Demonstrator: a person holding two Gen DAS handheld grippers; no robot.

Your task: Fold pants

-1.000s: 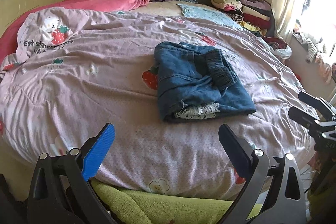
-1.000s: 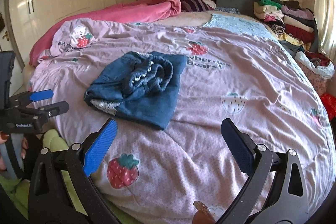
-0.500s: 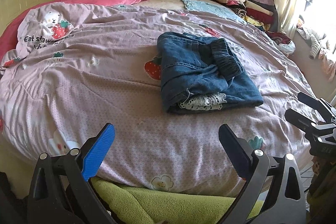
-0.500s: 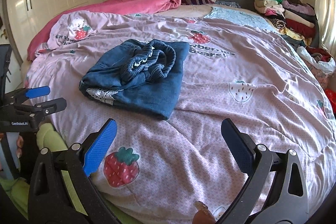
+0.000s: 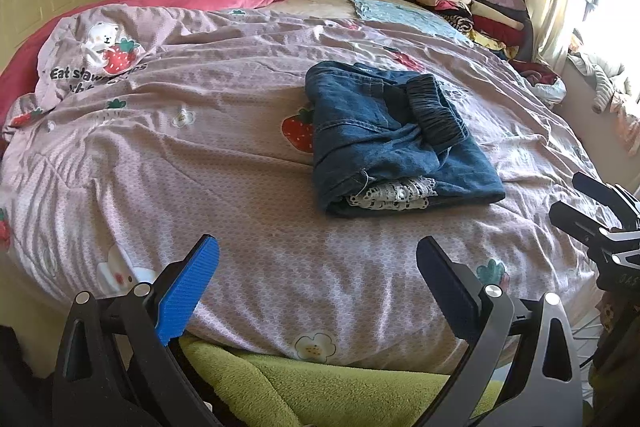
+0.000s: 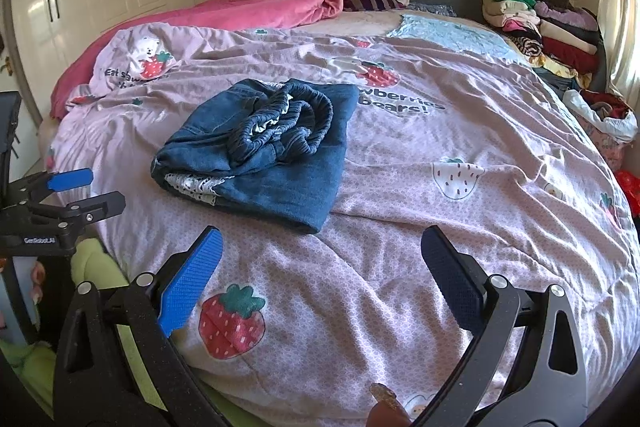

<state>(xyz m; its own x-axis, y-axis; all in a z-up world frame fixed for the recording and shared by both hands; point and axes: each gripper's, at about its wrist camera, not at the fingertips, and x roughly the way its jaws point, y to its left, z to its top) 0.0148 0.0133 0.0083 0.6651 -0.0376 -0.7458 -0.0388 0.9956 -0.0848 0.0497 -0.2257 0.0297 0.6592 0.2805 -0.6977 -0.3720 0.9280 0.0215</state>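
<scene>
Drawn nearer to bed [image 5: 168,163] since earlier frame: folded pants [image 5: 392,139] mid-bed, untouched; left tongs [image 5: 316,279] and right tongs [image 6: 320,267] spread wide, empty, over near edge.

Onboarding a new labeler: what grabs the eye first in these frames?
The folded jeans in mid-bed, white lace trim poking from the near edge, on a pink strawberry quilt. Both grippers, left and right, hang open at the foot, touching nothing. A clothes pile sits by the headboard, far right.
</scene>
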